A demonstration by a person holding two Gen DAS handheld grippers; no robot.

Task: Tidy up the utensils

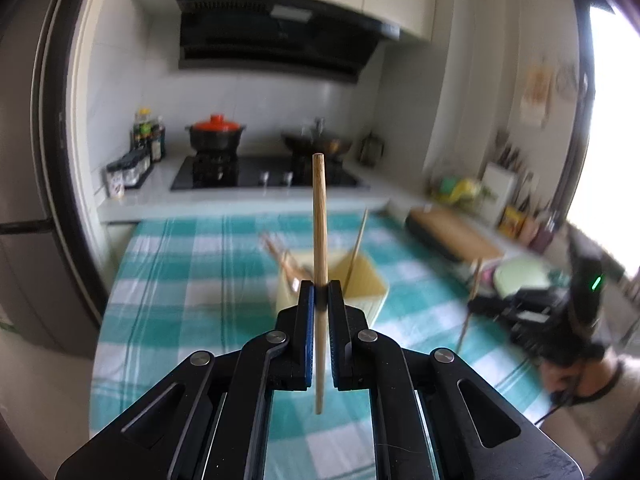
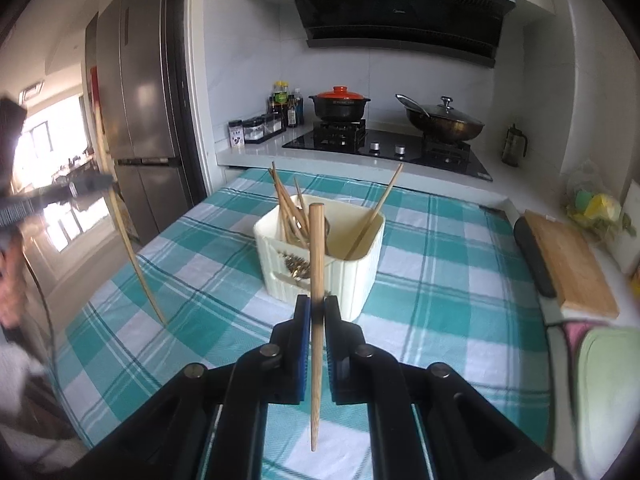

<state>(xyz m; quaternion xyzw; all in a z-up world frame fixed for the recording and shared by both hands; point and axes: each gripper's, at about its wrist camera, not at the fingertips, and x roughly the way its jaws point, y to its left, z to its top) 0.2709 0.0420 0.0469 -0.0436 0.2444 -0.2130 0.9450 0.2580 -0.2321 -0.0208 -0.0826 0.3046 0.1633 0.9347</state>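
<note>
Left gripper (image 1: 321,294) and right gripper (image 2: 316,307), each clamped on one upright wooden chopstick (image 1: 319,220) (image 2: 316,248), before a white utensil holder (image 2: 320,256) on checked cloth (image 2: 440,280)

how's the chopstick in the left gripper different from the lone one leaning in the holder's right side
The held chopstick is clamped upright in the left gripper, in the air; the leaning chopstick rests loose in the holder, tilted right. The held one touches no other utensils; the leaning one shares the holder with a bundle in its left side. Both are plain, light wooden sticks.
</note>
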